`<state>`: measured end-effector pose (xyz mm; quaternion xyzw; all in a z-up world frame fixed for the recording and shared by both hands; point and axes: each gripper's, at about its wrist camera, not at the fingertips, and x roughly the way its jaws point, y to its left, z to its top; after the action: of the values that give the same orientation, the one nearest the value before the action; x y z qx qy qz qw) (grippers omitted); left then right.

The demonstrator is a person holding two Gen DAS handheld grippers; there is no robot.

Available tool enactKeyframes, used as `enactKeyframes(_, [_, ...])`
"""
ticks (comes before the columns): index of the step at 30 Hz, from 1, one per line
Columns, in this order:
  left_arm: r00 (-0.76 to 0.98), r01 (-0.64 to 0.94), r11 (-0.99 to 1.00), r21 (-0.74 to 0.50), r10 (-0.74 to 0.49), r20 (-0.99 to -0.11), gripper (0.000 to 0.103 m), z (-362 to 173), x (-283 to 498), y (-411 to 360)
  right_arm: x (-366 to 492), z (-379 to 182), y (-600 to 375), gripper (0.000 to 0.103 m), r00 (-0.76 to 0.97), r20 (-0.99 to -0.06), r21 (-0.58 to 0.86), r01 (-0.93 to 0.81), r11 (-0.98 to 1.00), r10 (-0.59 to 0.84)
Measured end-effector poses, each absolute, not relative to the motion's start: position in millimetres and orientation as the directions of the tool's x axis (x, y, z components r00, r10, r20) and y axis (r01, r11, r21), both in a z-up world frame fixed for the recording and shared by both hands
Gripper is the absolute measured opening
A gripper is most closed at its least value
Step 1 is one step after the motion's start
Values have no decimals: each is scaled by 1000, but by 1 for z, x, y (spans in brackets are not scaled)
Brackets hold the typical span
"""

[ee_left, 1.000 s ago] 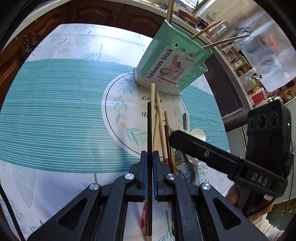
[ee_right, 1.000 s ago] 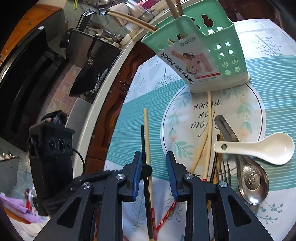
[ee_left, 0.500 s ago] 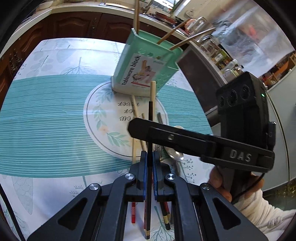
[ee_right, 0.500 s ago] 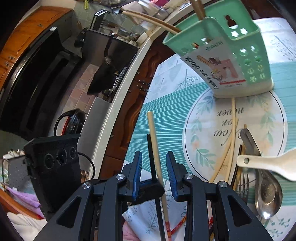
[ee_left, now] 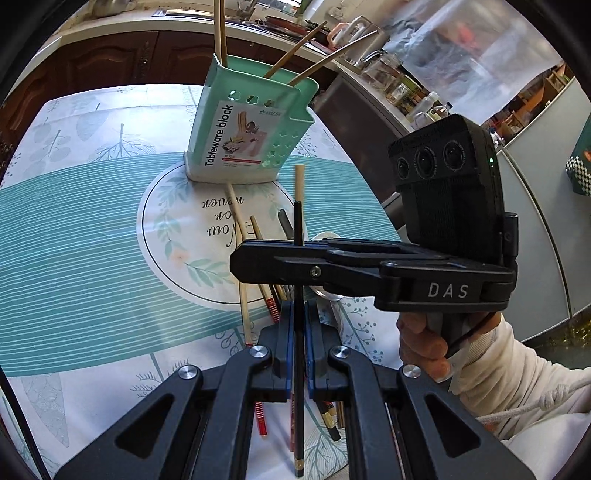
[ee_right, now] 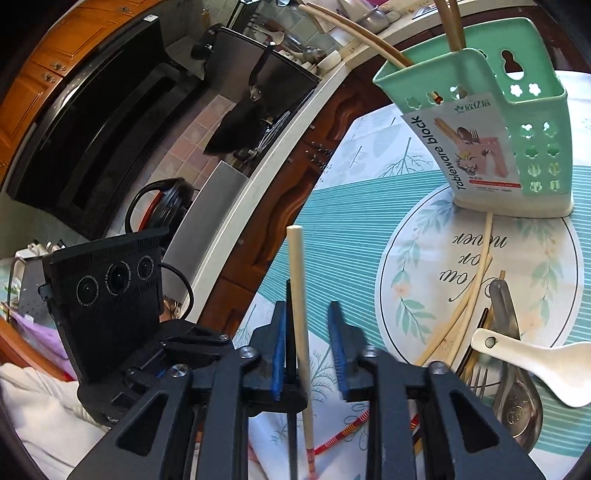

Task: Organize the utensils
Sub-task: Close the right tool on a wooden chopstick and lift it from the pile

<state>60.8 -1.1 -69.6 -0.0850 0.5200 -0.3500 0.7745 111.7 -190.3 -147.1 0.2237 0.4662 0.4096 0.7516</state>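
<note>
Clamping a black chopstick (ee_left: 298, 369) and a pale wooden chopstick (ee_left: 299, 184) together, upright, between blue-padded fingers (ee_left: 286, 347) of the left gripper (ee_left: 298, 325), closed tight on the pair. Crossing in front, the right gripper (ee_right: 306, 347), fingers parted, blue pads (ee_right: 279, 354) on either side of the same two sticks without a visible squeeze; black stick (ee_right: 289, 332) close against the left pad, wooden one (ee_right: 300, 295) beside it, a clear gap to the other pad. Holding the right gripper's handle, a hand (ee_left: 424, 343) in a white sleeve.

Standing upright on the table (ee_left: 74, 236), well beyond the grippers, a mint-green utensil holder (ee_left: 251, 136) labelled "Tableware block", at the far edge of the round printed placemat (ee_left: 173, 236); three wooden sticks (ee_left: 221, 29) poking out of its top. Lying loose on the placemat and the teal striped tablecloth near the holder: more pale chopsticks (ee_right: 476, 291), one reaching up to the holder's base; red-striped chopsticks (ee_left: 272, 310); a white ceramic spoon (ee_right: 535, 365) resting across a metal spoon (ee_right: 517, 398); fork tines (ee_right: 478, 380) just beside them.
</note>
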Motion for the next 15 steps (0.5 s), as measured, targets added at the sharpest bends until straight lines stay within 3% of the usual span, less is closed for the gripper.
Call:
enactKeyframes(4, [206,454,733,-506,-639,-741,3,-70,65,-5,104,-140,-189,9,290,-537,670,-425,609,793])
enactKeyframes(6, [210,461,731,-503,-641,-739,8,-67,67,-6,100,-135,-190,5,318,-546,649,-425,631,775])
enactKeyframes(9, [201,456,731,-508,-641,-741,21,-69,71,-5,98,-124,-196,4,361,-536,632,-426,647,763])
enactKeyframes(15, [156,450,722,-526,-643,-750,35,-77,69,-5,97,-108,-206,4,402,-526,618,-424,662,749])
